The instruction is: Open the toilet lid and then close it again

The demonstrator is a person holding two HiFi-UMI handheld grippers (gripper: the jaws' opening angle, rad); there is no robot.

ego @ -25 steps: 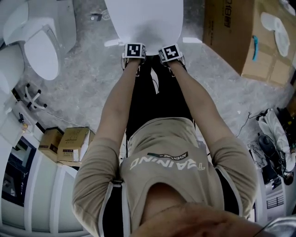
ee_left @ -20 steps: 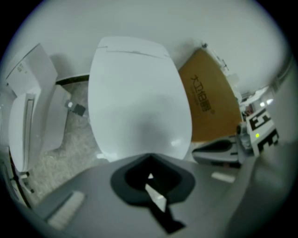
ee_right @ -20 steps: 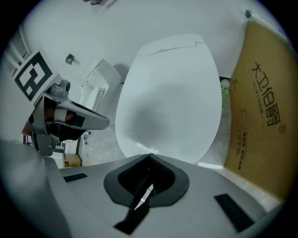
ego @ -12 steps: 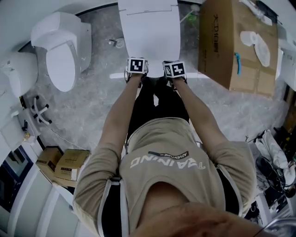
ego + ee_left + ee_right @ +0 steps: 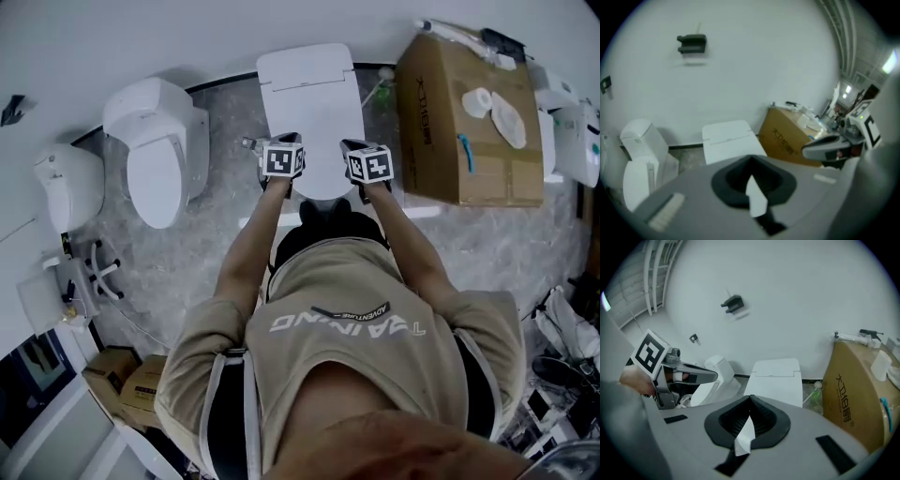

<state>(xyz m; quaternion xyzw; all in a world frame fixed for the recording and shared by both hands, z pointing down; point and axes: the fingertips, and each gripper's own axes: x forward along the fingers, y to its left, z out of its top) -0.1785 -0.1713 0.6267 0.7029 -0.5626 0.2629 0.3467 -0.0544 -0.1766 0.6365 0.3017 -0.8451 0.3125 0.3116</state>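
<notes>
A white toilet (image 5: 309,103) stands against the wall with its flat lid (image 5: 311,122) down. It also shows in the left gripper view, toilet (image 5: 727,139), and in the right gripper view, toilet (image 5: 777,376). In the head view my left gripper (image 5: 281,161) and right gripper (image 5: 368,166) are held side by side over the lid's front end. Their marker cubes hide the jaws there. Both gripper views look from above and apart from the lid. The left gripper (image 5: 752,187) and the right gripper (image 5: 747,427) are shut with nothing held.
A second white toilet (image 5: 155,159) stands to the left, with another white fixture (image 5: 66,187) beyond it. A large cardboard box (image 5: 469,122) with items on top sits right of the toilet. Small cartons (image 5: 131,389) lie at the lower left. A black fitting (image 5: 692,43) hangs on the wall.
The head view has swung up toward the wall, so the whole toilet now shows. Both grippers have stayed side by side, now farther over the lid.
</notes>
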